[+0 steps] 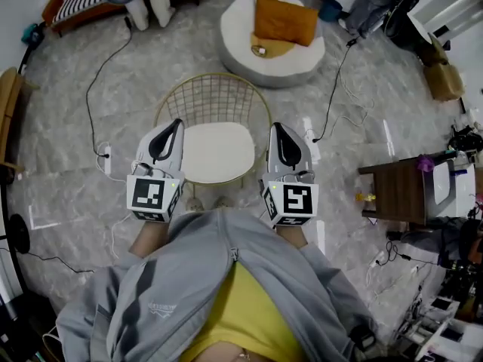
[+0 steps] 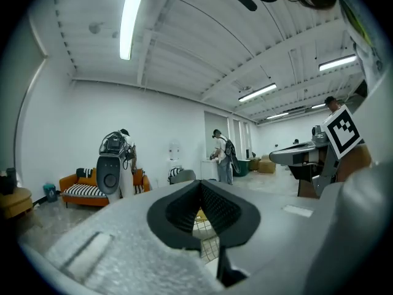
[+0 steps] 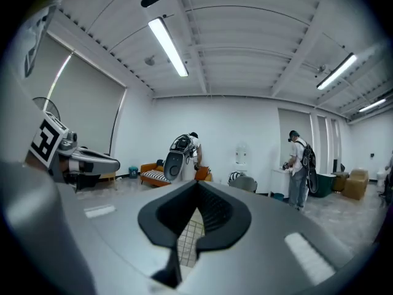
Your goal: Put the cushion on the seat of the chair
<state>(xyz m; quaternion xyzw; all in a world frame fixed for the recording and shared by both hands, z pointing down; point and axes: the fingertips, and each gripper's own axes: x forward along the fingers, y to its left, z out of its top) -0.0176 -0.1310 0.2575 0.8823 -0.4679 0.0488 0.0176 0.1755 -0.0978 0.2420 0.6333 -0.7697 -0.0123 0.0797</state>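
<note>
The left gripper is hovering beside the chair, its jaws closed together and holding nothing. Between the two grippers the cushion is lying flat on the seat (white, under a gold wire back). The right gripper is hovering on the other side, jaws likewise pressed together and empty.

Head camera looks down; others level; chair shared.

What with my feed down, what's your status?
Left claw, right claw shut, empty. White cushion lies on seat of gold wire chair. Nothing blocking.
</note>
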